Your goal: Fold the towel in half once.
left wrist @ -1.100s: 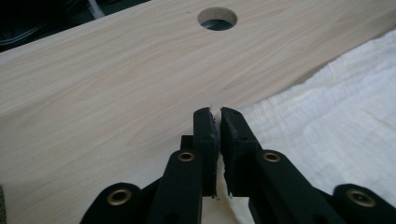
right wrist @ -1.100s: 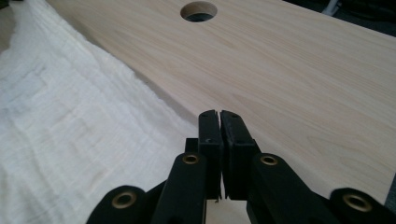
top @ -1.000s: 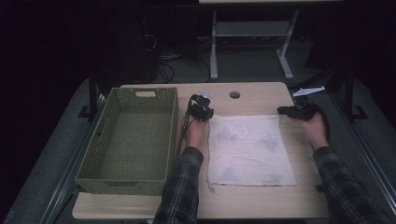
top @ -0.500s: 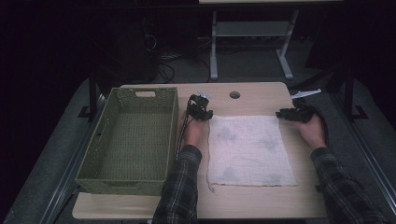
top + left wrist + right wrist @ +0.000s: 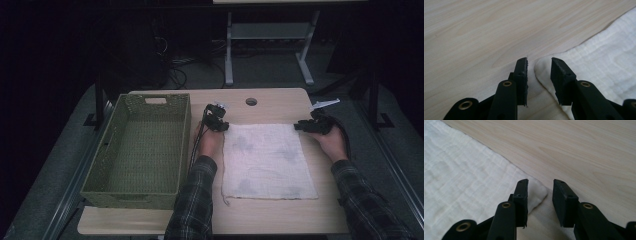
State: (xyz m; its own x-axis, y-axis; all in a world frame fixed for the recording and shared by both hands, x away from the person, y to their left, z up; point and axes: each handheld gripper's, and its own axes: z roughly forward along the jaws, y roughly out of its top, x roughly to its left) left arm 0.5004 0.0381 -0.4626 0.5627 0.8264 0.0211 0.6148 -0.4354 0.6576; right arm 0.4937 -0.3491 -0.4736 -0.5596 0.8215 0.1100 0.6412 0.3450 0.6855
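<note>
Left gripper [image 5: 539, 67]: its jaws have just been opening; they now stand apart, and the near-left corner of the white cloth [image 5: 267, 160] lies between them, not pressed.
Right gripper [image 5: 540, 188]: its jaws have also just been opening; the cloth's far right corner sits between them, released.
Cloth: it is spread flat on the wooden table [image 5: 280, 102], just beside the green woven basket [image 5: 142, 145], which is empty.
Meaning: the cloth seems to be laid out and let go; a new grasp is probably needed for folding.
Compared with one second ago: the right gripper is seen a little nearer to the cloth's corner; the cloth and the basket are unchanged.
</note>
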